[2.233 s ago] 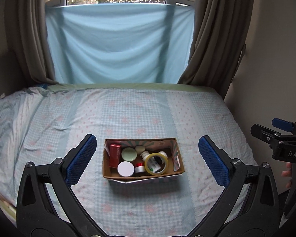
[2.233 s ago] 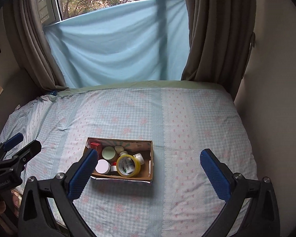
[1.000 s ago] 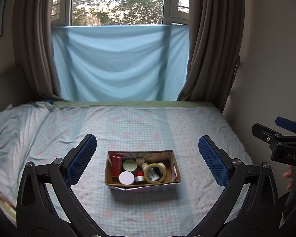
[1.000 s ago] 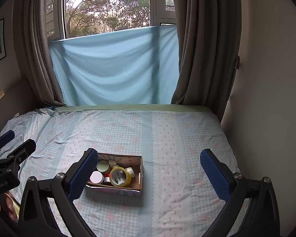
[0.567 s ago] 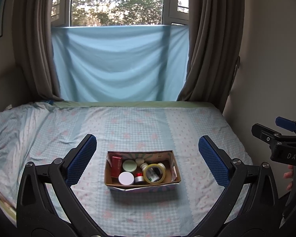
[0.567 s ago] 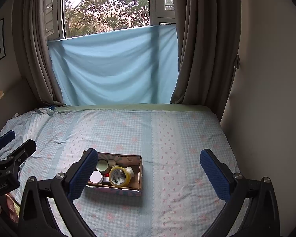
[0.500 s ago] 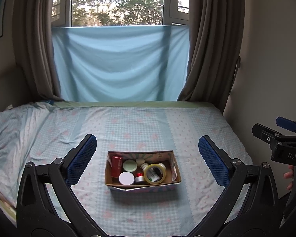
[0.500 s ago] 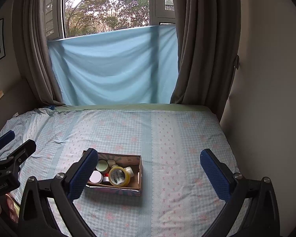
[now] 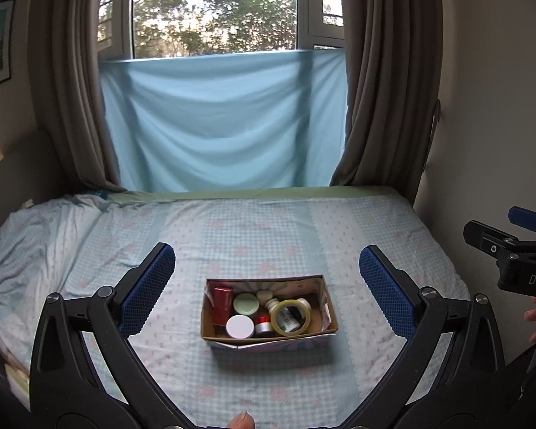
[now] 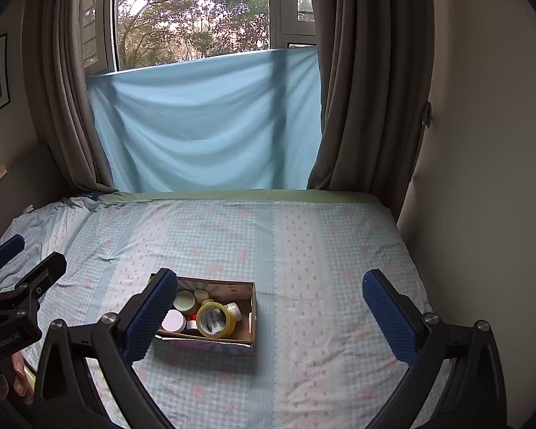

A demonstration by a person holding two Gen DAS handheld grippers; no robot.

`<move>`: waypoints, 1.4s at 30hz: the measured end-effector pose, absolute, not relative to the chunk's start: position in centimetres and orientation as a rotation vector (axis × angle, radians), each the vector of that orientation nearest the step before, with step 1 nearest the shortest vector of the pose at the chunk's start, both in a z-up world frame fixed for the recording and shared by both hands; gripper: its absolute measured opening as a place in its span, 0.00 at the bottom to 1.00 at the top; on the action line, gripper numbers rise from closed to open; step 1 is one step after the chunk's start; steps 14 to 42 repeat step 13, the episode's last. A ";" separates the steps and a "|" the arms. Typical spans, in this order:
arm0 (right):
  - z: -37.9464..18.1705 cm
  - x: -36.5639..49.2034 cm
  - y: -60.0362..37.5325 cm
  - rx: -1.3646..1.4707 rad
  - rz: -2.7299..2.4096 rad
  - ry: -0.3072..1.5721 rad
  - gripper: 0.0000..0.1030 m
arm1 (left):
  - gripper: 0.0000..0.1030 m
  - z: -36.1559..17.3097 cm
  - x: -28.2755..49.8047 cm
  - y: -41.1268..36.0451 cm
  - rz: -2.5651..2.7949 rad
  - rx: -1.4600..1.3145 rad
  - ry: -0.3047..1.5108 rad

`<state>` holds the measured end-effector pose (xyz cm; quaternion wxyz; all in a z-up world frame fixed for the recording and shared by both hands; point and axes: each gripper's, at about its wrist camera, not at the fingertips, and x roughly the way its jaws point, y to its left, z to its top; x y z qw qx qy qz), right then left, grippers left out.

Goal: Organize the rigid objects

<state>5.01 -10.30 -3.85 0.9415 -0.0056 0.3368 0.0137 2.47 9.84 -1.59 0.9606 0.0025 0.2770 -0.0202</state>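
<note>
Both my grippers, left gripper (image 9: 266, 286) and right gripper (image 10: 269, 307), spread wide, empty. Cardboard box (image 9: 268, 338) on bed (image 9: 268, 228), centred ahead of left, ahead-left of right. Best approach: descend over tape roll (image 9: 290, 316), pinch its rim.

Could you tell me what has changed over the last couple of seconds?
Both open grippers, left and right, drew back and tilted up: the brown cardboard box of small containers now looks smaller and lower, with more window showing. Nothing was gripped or released. The box, its yellow tape roll and the checked bedsheet stayed put.
</note>
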 end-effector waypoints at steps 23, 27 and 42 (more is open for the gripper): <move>-3.8 4.8 -10.3 -0.011 0.025 0.687 1.00 | 1.00 -1.5 1.6 10.5 -0.085 -0.070 0.540; -3.8 4.8 -10.3 -0.011 0.025 0.687 1.00 | 1.00 -1.5 1.6 10.5 -0.085 -0.070 0.540; -3.8 4.8 -10.3 -0.011 0.025 0.687 1.00 | 1.00 -1.5 1.6 10.5 -0.085 -0.070 0.540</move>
